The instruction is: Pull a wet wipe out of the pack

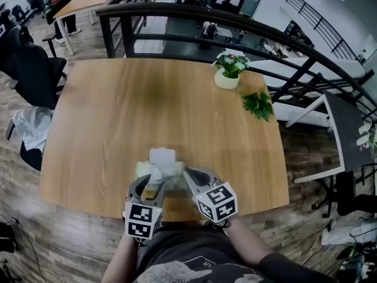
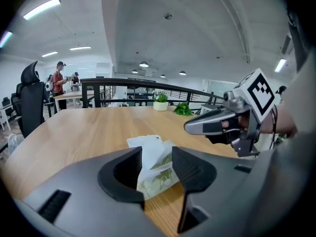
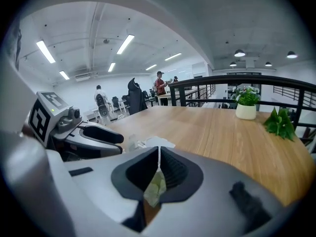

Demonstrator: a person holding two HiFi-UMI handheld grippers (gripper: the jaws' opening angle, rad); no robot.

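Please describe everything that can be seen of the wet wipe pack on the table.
The soft, white-and-green plastic wet wipe pack lies on the light wooden table, near the person's edge. A crumpled white sheet, probably a wipe, stands up from its top. The left gripper straddles it with open jaws, not pressing. The right gripper has its jaws closed on a thin edge of it.

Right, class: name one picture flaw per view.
Head view: fisheye bows the black metal railing into an arc. Left gripper view: dark vignette rings the frame. Right gripper view: white ceiling strip lights glare; the green-patterned wet wipe pack blurs close up.
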